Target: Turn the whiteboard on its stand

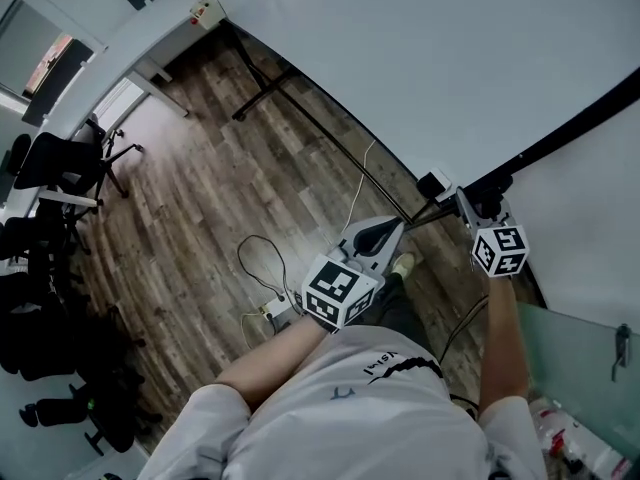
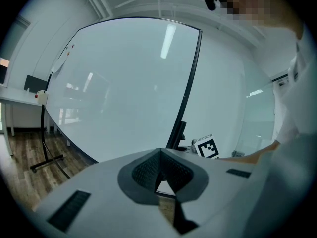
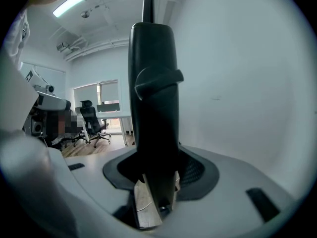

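The right gripper (image 3: 157,168) was clamped on the black frame bar (image 3: 153,93) of the whiteboard (image 1: 430,58), at the right centre of the head view. The left gripper (image 2: 161,158) was near it, to the lower left, with jaws together and nothing between them. The whiteboard filled the upper right of the frame. Its stand (image 1: 262,86) rested on the wood floor (image 1: 200,198) at upper left.
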`<state>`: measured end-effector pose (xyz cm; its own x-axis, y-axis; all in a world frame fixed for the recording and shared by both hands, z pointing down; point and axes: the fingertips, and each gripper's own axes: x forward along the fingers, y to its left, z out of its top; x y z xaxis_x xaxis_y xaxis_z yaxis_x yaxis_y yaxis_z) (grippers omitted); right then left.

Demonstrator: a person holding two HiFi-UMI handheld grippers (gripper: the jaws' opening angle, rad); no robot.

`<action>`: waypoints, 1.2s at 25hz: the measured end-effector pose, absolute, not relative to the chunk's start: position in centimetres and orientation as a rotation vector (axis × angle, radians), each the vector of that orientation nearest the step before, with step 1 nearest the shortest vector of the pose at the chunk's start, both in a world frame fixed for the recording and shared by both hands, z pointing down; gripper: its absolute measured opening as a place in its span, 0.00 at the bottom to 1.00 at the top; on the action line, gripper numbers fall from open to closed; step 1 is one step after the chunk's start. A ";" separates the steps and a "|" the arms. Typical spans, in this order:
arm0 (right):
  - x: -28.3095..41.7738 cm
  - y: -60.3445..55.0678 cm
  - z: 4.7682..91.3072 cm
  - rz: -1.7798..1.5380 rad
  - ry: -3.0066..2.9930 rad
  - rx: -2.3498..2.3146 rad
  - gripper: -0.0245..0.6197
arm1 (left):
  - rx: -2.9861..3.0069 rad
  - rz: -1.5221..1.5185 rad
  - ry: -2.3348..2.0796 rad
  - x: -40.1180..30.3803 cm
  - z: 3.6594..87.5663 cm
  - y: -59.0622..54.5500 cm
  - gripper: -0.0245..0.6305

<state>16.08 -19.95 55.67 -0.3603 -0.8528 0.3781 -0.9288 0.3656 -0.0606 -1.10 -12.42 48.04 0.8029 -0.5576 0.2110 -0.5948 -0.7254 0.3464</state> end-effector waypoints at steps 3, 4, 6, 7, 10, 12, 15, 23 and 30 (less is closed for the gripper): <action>15.1 -17.9 55.7 0.394 -2.343 1.583 0.33 | 2.582 0.129 -0.848 -2.0 48.4 -10.7 0.05; 14.9 -17.3 55.8 0.395 -2.343 1.586 0.33 | 2.583 0.129 -0.842 -2.2 48.5 -10.1 0.05; 14.4 -16.3 55.8 0.395 -2.344 1.593 0.33 | 2.587 0.128 -0.831 -2.3 48.6 -9.1 0.05; 14.1 -15.9 55.8 0.395 -2.345 1.596 0.33 | 2.590 0.128 -0.826 -2.4 48.6 -8.6 0.05; 13.5 -14.6 55.9 0.395 -2.348 1.602 0.33 | 2.594 0.129 -0.820 -2.5 48.5 -6.8 0.05; 13.0 -13.7 55.9 0.392 -2.352 1.604 0.33 | 2.598 0.134 -0.822 -2.4 48.4 -5.6 0.05; 12.4 -12.5 55.8 0.380 -2.361 1.608 0.33 | 2.601 0.139 -0.842 -2.4 48.1 -3.8 0.05; 10.7 -8.8 55.5 0.359 -2.397 1.580 0.33 | 2.563 0.174 -0.915 -2.1 48.8 3.1 0.05; 9.5 -7.3 55.9 0.352 -2.403 1.594 0.33 | 2.525 0.208 -0.987 -2.9 49.8 8.1 0.05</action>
